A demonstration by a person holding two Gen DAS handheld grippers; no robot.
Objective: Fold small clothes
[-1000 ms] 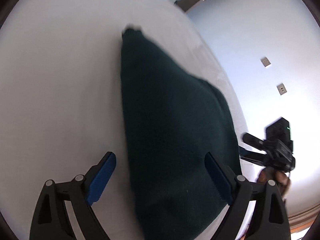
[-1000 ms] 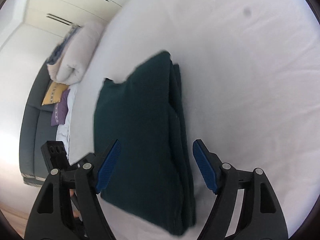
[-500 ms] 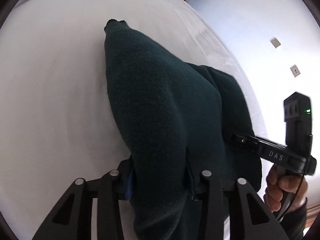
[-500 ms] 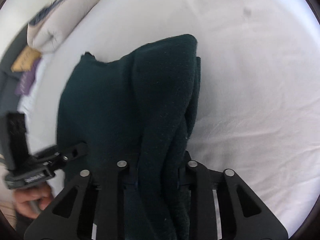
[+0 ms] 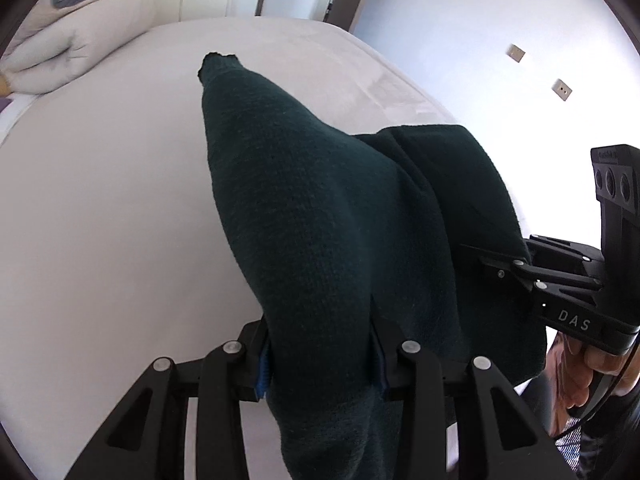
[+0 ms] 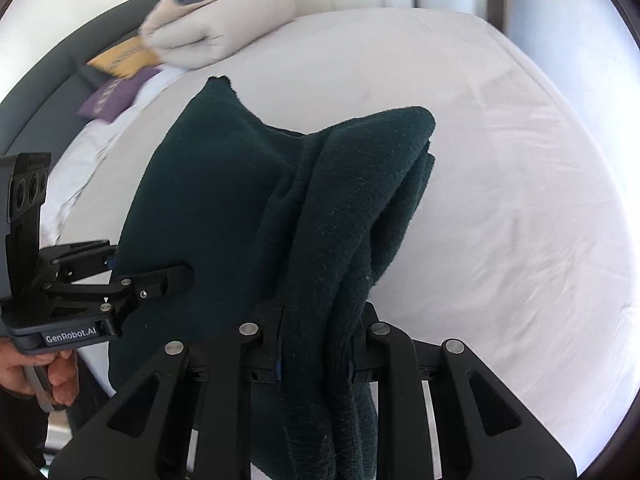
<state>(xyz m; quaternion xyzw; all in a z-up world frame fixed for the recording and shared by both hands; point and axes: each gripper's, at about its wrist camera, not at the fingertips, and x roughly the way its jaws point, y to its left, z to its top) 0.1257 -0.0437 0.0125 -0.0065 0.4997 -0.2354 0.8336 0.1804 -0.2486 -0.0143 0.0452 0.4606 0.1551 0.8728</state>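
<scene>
Within 1 second both grippers, left (image 5: 320, 356) and right (image 6: 316, 344), went from wide to clamped on the dark green knit garment (image 5: 320, 216), lifting its near edge off the white bed (image 5: 100, 220), so another fold looks underway.

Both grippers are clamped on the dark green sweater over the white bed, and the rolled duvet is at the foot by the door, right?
Not quite. Both grippers, left and right, are shut on the sweater over the bed, but the duvet lies against the grey headboard beside the pillows, as the right wrist view shows.
</scene>
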